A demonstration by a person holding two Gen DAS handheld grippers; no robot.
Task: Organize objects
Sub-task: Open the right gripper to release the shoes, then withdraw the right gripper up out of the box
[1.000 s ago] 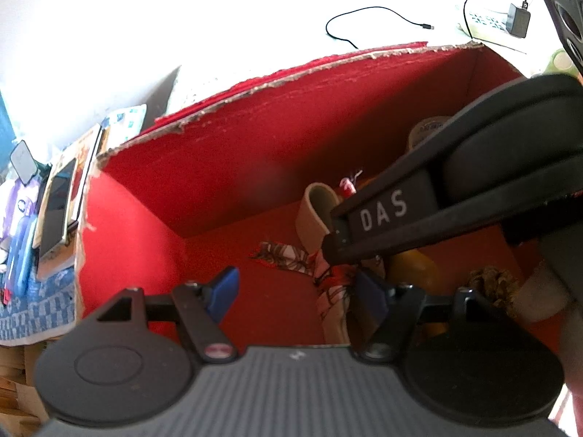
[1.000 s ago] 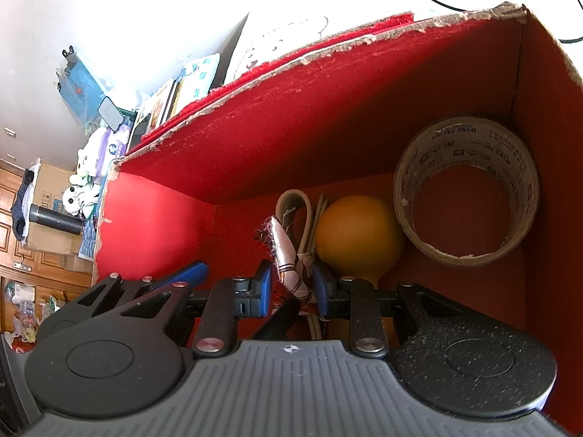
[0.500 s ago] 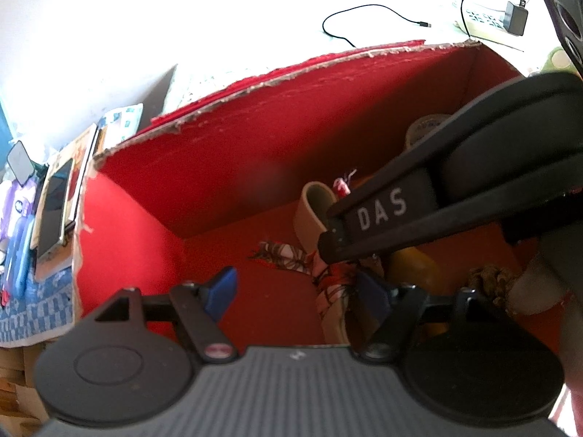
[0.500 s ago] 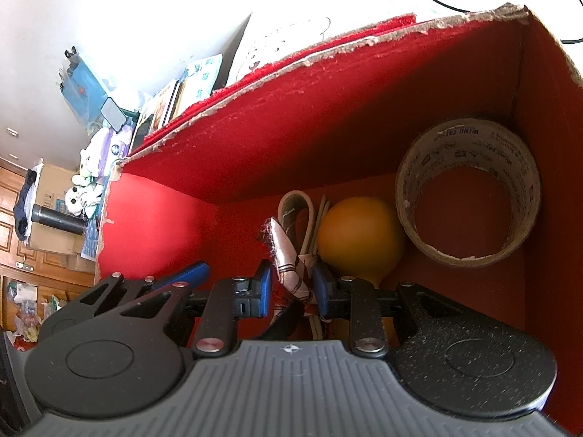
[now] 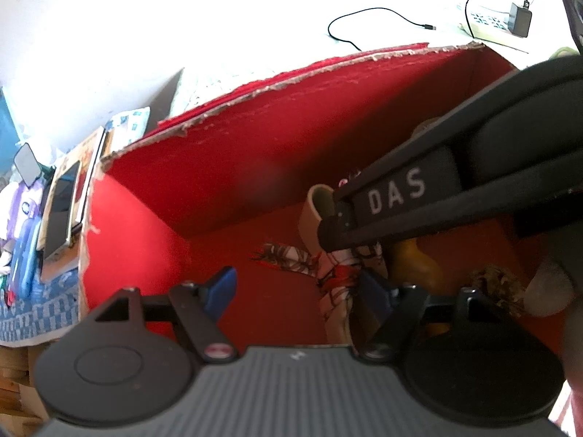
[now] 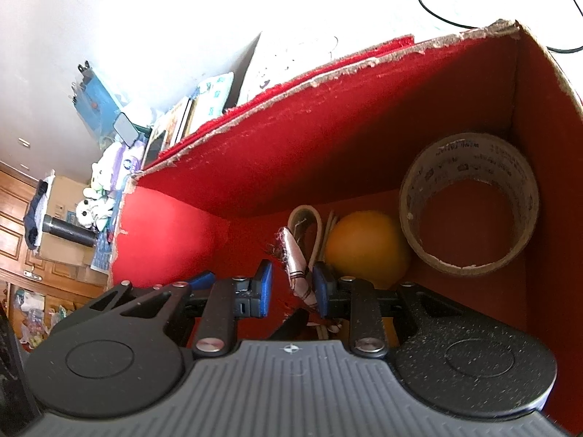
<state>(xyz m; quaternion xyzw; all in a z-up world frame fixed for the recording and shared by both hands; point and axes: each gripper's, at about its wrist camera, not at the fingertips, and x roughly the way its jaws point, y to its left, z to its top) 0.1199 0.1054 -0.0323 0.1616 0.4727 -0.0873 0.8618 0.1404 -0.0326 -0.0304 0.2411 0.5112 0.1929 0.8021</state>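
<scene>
The right tongs (image 6: pixel 289 289) reach into the red-lined cardboard box (image 6: pixel 364 123), their blue pads set narrowly about the patterned folded cloth strip (image 6: pixel 297 266) beside the orange ball (image 6: pixel 364 247) and the tape roll (image 6: pixel 470 215) in the far right corner; whether they pinch it I cannot tell. The left tongs (image 5: pixel 298 291) hang spread and empty. This looks like placing; next comes release, then lifting clear.

A lived-in home room is indicated; at the left edge of the right wrist view, panelled wooden doors (image 6: pixel 14 225) and plush toys (image 6: pixel 95 200) are seen; stacked books (image 5: pixel 67 204) and a charger cable (image 5: pixel 375 18) are shown in the left wrist view.
</scene>
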